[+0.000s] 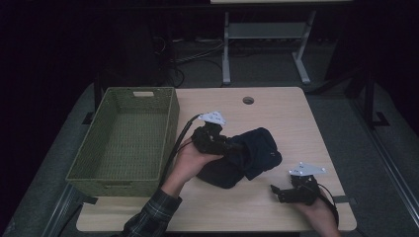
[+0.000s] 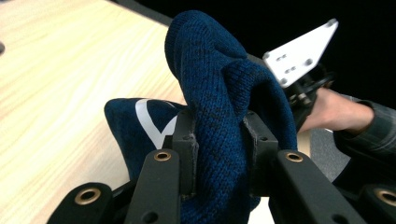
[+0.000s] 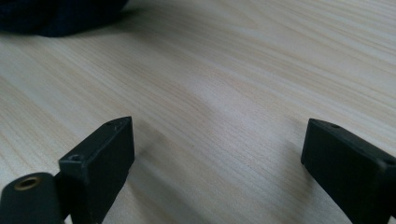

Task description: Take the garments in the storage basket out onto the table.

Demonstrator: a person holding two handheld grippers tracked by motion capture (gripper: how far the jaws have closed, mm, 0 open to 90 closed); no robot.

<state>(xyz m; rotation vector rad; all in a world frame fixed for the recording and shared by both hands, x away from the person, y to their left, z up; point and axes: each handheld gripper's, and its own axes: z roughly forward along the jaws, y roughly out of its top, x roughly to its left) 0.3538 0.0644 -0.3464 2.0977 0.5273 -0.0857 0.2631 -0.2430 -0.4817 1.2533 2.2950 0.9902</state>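
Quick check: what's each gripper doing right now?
Left gripper: closed on the dark blue knit garment.
Right gripper: open, empty, over the table.

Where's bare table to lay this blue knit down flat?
Bare wood lies behind the blue knit, out to the cable hole and the far right corner, plus the front strip between the forearms. It is crowded between basket and left gripper, and near the right gripper.
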